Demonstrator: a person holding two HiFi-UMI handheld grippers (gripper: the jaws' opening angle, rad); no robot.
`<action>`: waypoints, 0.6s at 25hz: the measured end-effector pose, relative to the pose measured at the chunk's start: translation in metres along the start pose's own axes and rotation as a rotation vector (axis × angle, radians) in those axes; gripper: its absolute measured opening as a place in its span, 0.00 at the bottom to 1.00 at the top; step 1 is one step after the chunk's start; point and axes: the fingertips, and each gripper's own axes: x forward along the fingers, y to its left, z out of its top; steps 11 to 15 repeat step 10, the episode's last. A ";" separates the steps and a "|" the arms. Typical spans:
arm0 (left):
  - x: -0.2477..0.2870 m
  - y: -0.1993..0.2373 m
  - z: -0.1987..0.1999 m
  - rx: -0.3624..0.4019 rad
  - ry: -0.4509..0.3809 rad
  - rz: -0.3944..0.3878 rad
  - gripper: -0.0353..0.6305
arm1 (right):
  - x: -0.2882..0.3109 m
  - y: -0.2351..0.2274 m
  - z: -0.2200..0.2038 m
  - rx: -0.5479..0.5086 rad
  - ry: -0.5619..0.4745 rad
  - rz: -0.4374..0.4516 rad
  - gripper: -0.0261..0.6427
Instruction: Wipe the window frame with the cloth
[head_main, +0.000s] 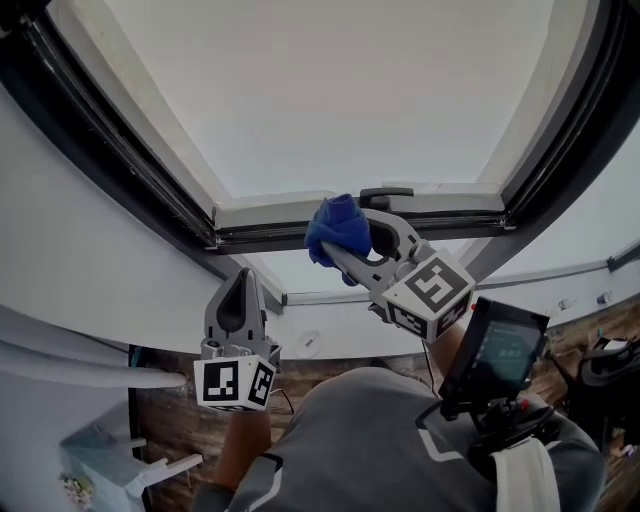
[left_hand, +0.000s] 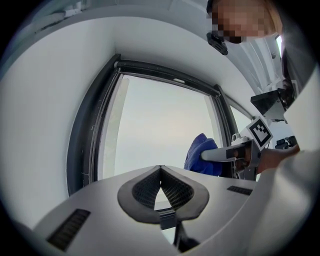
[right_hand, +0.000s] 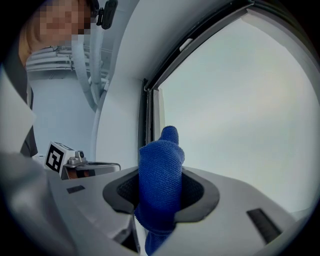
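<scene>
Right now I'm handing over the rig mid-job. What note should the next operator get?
Right gripper: shut on the cloth, which is at the frame rail, beside the handle.
Left gripper: shut, empty, held low, off the frame.
Done: cloth gripped and at the frame; how much is already wiped cannot be told.
Left: wipe along the frame.

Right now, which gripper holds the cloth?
The right gripper: its jaws are shut on the blue cloth, up at the window frame. The left gripper is shut with nothing between its jaws.
</scene>
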 end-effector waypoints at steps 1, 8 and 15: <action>0.000 0.000 0.000 -0.005 -0.001 0.000 0.06 | 0.000 0.000 0.001 -0.007 -0.002 0.003 0.30; -0.002 0.002 0.002 -0.026 -0.005 -0.005 0.06 | 0.000 -0.002 0.000 -0.013 -0.002 -0.012 0.30; -0.002 0.001 0.003 -0.028 -0.004 -0.019 0.06 | 0.000 -0.004 -0.001 -0.005 -0.003 -0.023 0.30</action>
